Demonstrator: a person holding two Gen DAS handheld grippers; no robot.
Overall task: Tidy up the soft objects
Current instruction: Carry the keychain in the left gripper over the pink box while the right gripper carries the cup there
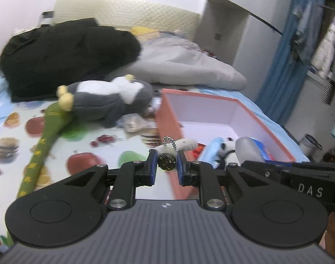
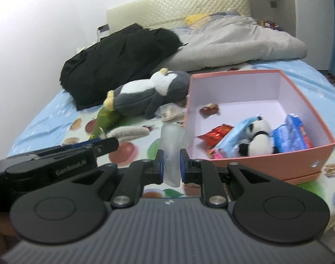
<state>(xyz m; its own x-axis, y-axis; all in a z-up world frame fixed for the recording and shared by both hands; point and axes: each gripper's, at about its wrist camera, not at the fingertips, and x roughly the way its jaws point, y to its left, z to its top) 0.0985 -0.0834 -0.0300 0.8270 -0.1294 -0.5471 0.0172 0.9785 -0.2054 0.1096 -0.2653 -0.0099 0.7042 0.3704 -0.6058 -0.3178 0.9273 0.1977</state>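
My left gripper (image 1: 166, 162) is shut on a dark glittery ball (image 1: 166, 162) with a bead chain and a small white plush charm (image 1: 185, 144), held over the near left wall of the pink box (image 1: 167, 118). My right gripper (image 2: 172, 162) is shut on a translucent soft clear piece (image 2: 172, 145), held just left of the pink box (image 2: 295, 154). The box holds a small panda plush (image 2: 258, 138), a blue packet (image 2: 290, 134) and red wrappers (image 2: 216, 132). A grey and white penguin plush (image 1: 108, 101) lies on the bed.
A green snake-like plush (image 1: 42, 145) lies on the fruit-print sheet (image 1: 83, 145). A black coat (image 1: 64, 52) and a grey folded duvet (image 1: 185, 63) lie toward the headboard. A beige fuzzy piece (image 2: 130, 132) lies left of the right gripper. Clothes hang at the right.
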